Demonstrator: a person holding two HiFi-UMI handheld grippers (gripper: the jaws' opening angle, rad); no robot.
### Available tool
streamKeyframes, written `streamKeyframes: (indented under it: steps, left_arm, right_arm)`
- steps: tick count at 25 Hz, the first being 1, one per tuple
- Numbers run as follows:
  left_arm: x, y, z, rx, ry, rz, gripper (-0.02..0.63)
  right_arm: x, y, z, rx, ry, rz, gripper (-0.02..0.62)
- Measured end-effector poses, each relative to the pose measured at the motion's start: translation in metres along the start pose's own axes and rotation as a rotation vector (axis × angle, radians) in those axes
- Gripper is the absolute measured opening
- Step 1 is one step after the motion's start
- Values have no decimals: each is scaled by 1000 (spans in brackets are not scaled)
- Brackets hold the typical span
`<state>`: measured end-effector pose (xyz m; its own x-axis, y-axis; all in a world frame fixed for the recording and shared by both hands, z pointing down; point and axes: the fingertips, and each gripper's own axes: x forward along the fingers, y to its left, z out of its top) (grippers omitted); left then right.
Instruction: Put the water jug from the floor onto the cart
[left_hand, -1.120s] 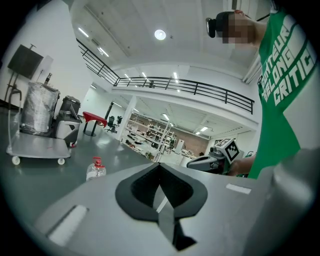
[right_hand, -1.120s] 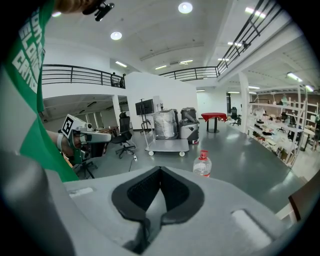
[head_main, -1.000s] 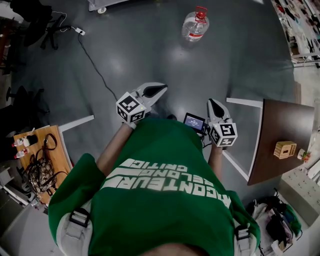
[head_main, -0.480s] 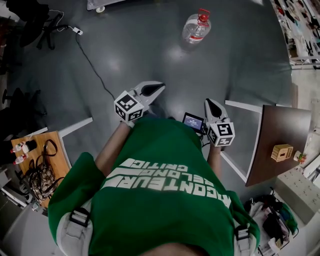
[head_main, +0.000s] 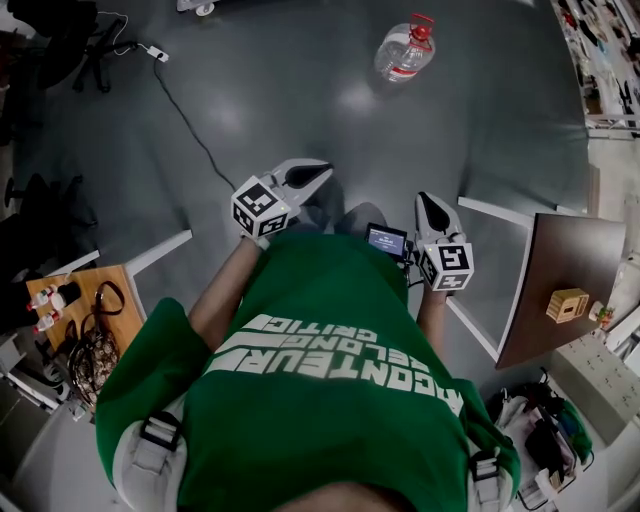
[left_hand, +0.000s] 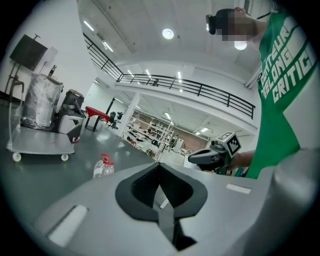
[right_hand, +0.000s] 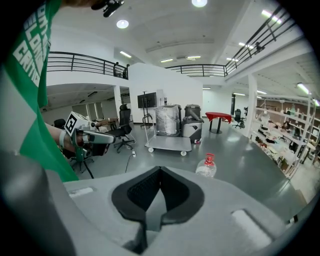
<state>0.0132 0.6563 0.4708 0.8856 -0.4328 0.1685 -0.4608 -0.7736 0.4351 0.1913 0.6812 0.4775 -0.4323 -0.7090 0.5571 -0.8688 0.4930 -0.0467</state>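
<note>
The water jug (head_main: 405, 50), clear with a red cap, stands upright on the grey floor (head_main: 300, 90), well ahead of the person and untouched. The low wheeled cart (right_hand: 168, 143) stands farther off, beyond the jug and to its left. The left gripper (head_main: 318, 172) is held out at waist level, its jaws together on nothing. The right gripper (head_main: 427, 203) beside it is likewise closed and empty. This looks like the approach step, with nothing grasped yet. Next, I judge, the grippers must reach the jug, part their jaws and take it by handle or neck.
</note>
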Motion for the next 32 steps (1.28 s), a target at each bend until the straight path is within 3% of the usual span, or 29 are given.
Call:
streamKeyframes:
  steps: [5, 16, 32]
  left_arm:
    - [-8, 18, 2, 3, 14, 13, 9]
    - [23, 29, 26, 1, -23, 40, 9]
    - [99, 41, 45, 5, 36, 55, 9]
  right_arm:
    - [9, 6, -1, 10, 20, 0, -6]
    - [34, -24, 11, 8, 13, 43, -8]
    - [72, -108, 27, 57, 16, 92, -8]
